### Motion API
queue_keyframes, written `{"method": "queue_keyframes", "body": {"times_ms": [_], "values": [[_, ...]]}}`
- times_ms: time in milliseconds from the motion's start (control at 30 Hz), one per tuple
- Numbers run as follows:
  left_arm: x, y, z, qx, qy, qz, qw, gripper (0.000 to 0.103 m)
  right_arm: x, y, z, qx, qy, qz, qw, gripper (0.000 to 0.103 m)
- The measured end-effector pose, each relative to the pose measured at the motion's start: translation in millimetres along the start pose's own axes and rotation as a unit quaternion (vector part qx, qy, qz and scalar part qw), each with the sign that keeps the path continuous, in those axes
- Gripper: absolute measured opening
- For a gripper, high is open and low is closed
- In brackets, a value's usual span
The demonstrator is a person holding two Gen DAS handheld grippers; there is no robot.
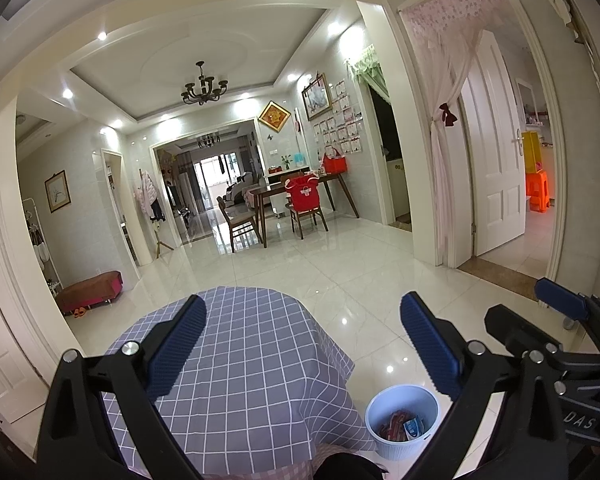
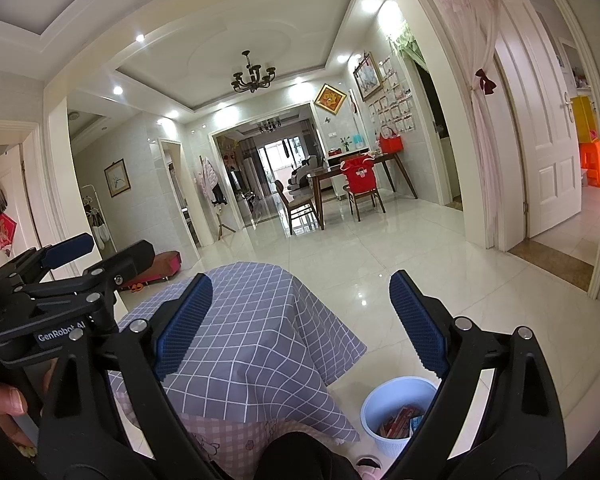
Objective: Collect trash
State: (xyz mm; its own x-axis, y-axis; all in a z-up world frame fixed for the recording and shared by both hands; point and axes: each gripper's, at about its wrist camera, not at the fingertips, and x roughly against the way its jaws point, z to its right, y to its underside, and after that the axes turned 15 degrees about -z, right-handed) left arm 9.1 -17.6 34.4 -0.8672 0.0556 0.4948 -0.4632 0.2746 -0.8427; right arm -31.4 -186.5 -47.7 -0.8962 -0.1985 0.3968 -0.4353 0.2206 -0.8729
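Note:
A white bin (image 1: 400, 424) stands on the floor to the right of the table, with red and blue wrappers (image 1: 404, 426) inside; the right wrist view shows the same bin (image 2: 392, 412) low at right. My left gripper (image 1: 300, 344) hovers open above the table covered in a grey checked cloth (image 1: 244, 360), nothing between its blue pads. My right gripper (image 2: 296, 320) is open too, empty, above the same cloth (image 2: 260, 328). Each gripper shows in the other's view: the right one (image 1: 540, 320) at the right edge, the left one (image 2: 76, 256) at the left edge.
Glossy white floor tiles (image 1: 320, 264) stretch ahead to a dining table with chairs (image 1: 300, 200). A low brown bench (image 1: 90, 290) sits by the left wall. An open white door (image 1: 496, 152) is at right. A hand (image 2: 4, 404) holds the left gripper.

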Motion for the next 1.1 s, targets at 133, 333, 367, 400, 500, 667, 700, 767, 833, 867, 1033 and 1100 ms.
{"method": "queue_keyframes", "body": {"times_ms": [133,333,367,400,500,667,700,767,833,867,1033,1100], "values": [[1,2,-3,-0.001,0.0,-0.001,1.0,0.096,-1,7,-3,-0.001,-0.001,-0.002,1.0,0.089],[1,3,-7,-0.001,-0.001,-0.003,1.0,0.096,0,11,-3,-0.002,-0.001,-0.003,1.0,0.089],[0,3,-7,-0.002,-0.001,-0.003,1.0,0.096,1,13,-4,-0.002,-0.001,-0.003,1.0,0.089],[0,3,-7,-0.002,-0.001,-0.003,1.0,0.096,0,10,-3,-0.002,-0.001,-0.003,1.0,0.089],[1,2,-7,-0.002,-0.001,-0.003,1.0,0.096,0,18,-6,-0.003,-0.001,-0.005,1.0,0.089],[1,1,-10,-0.002,-0.002,-0.004,1.0,0.096,3,26,-14,-0.004,-0.001,-0.008,1.0,0.089],[1,2,-11,-0.003,-0.002,-0.004,1.0,0.096,2,24,-13,-0.004,-0.001,-0.008,1.0,0.089],[2,2,-13,-0.003,-0.002,-0.004,1.0,0.096,3,24,-13,-0.004,-0.001,-0.007,1.0,0.089],[0,5,-16,-0.004,-0.002,-0.005,1.0,0.096,3,26,-15,-0.005,-0.001,-0.008,1.0,0.089],[0,3,-14,-0.004,-0.002,-0.005,1.0,0.096,4,27,-16,-0.005,-0.001,-0.008,1.0,0.089],[1,3,-17,-0.004,-0.002,-0.006,1.0,0.096,4,24,-15,-0.005,-0.001,-0.008,1.0,0.089],[0,0,-15,-0.004,-0.002,-0.005,1.0,0.096,3,22,-14,-0.006,-0.002,-0.008,1.0,0.089]]}}
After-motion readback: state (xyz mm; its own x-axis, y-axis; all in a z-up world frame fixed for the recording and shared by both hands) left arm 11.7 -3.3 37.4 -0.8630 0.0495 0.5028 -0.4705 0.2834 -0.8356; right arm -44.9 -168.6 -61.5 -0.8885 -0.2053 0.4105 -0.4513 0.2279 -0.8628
